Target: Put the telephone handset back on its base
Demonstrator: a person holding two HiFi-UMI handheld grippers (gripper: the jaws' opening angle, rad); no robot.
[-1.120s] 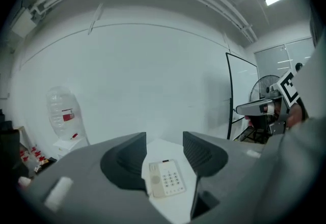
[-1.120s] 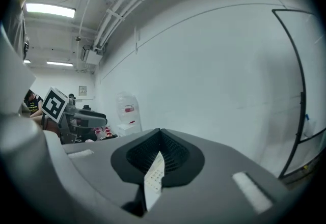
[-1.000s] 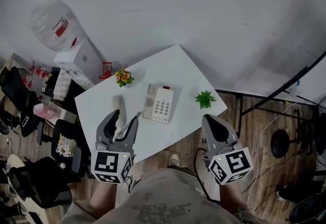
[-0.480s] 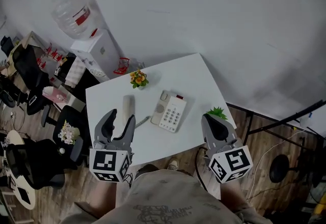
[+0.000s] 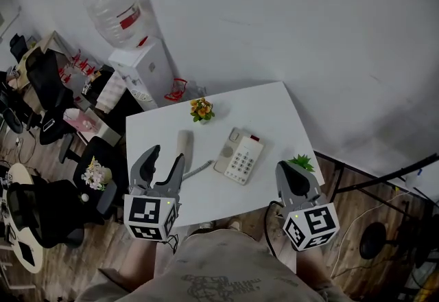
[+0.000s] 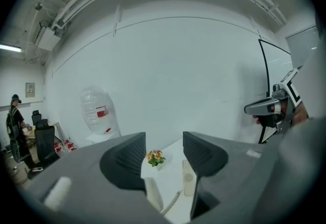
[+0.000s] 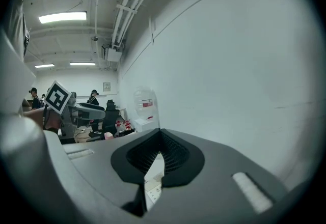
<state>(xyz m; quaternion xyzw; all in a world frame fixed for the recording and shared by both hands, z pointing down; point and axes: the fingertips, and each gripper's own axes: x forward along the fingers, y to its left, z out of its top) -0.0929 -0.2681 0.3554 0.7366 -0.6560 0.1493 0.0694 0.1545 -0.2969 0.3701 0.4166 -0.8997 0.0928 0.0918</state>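
A cream telephone base point(image 5: 239, 155) with a keypad lies on a white table point(image 5: 278, 112). Its handset point(image 5: 183, 145) lies off the base to the left, joined by a coiled cord point(image 5: 199, 169). My left gripper point(image 5: 163, 161) hovers open above the table's near left edge, just short of the handset; between its jaws the left gripper view shows the handset point(image 6: 154, 193) and base point(image 6: 188, 182). My right gripper point(image 5: 291, 172) is shut with nothing in it, above the near right corner; the base's keypad point(image 7: 153, 188) peeks below its jaws.
A small pot of orange flowers point(image 5: 202, 110) stands at the table's far left and a small green plant point(image 5: 302, 163) at its near right corner. A water dispenser point(image 5: 134, 47), office chairs point(image 5: 41, 84) and cluttered desks stand left of the table. A dark stand point(image 5: 377, 242) is on the floor at right.
The view has shifted so the table and phone sit further right and nearer in the frame. Both grippers keep their jaw states, the left one now closer to the handset.
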